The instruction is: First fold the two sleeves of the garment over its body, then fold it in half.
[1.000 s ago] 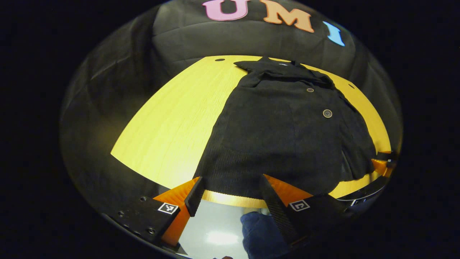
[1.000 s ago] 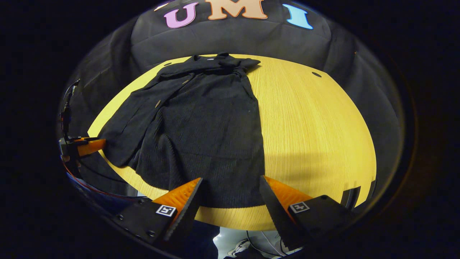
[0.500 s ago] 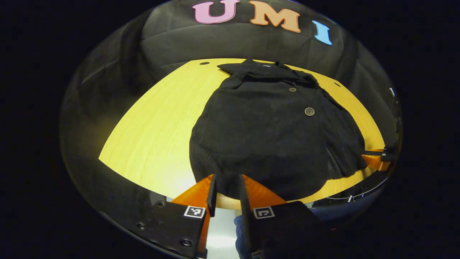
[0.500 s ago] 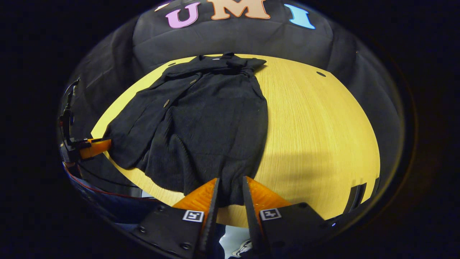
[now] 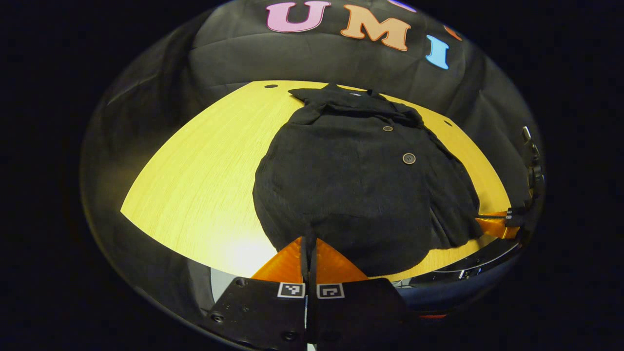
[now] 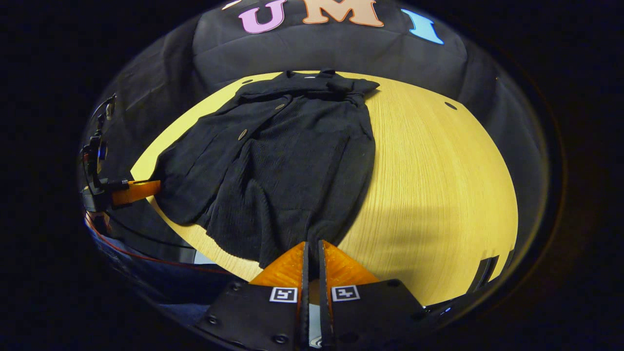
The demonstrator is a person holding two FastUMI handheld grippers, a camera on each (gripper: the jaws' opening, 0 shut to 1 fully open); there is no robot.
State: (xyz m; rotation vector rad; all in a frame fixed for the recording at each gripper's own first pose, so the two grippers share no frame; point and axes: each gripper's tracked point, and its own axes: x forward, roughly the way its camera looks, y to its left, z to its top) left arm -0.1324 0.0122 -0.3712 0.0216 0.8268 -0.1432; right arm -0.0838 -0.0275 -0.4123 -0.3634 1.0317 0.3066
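The black ribbed buttoned garment (image 5: pixel 360 185) lies flat on the yellow wooden bench (image 5: pixel 204 180), long axis running from its near hem to its collar at the far edge. The left claw (image 5: pixel 309 243) pinches the hem's left part; the right claw (image 6: pixel 312 246) pinches its right part.

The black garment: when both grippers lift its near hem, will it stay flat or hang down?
The black garment probably sags between the left gripper and right gripper: its cloth already bunches at both. The ribbed fabric looks thick, so likely fairly heavy and not slippery.
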